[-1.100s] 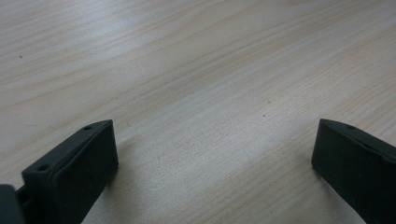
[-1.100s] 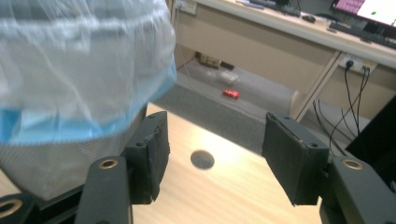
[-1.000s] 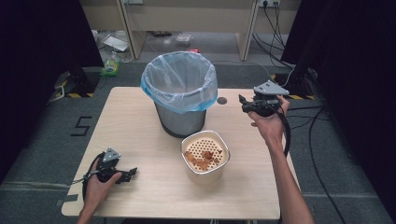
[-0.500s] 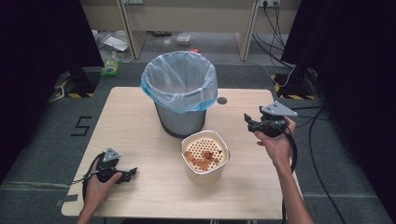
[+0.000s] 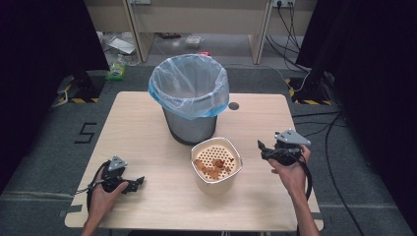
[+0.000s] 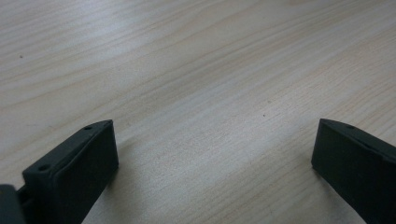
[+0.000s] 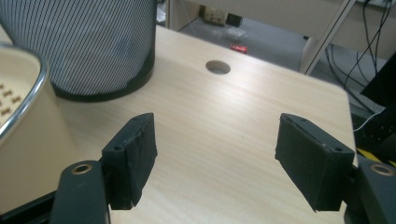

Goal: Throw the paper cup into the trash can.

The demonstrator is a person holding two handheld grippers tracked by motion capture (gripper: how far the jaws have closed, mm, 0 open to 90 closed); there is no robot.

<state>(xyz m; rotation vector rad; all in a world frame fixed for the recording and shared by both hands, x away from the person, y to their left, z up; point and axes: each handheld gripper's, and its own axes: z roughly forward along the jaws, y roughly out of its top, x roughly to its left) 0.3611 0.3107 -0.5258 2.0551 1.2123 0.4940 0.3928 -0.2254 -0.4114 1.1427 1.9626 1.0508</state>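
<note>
Left gripper (image 5: 132,184) parked on table (image 5: 147,118), jaws wide, nothing between. Mesh bin (image 5: 189,105), blue-rimmed liner, contents hidden. Cream strainer pot (image 5: 215,163) at centre front: brownish scraps, probably food waste. Right gripper (image 5: 262,149) just beside pot, jaws just been opening, empty. Risk: low approach knocks pot wall, tips it, spills scraps short of bin.

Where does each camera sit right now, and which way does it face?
High view: above the table's near edge, looking forward and down; both forearms, left gripper, right gripper.
Left gripper view: low over the table, between open jaws.
Right gripper view: past open jaws toward bin and bowl.
Shared: bin, bowl, cable hole.
</note>
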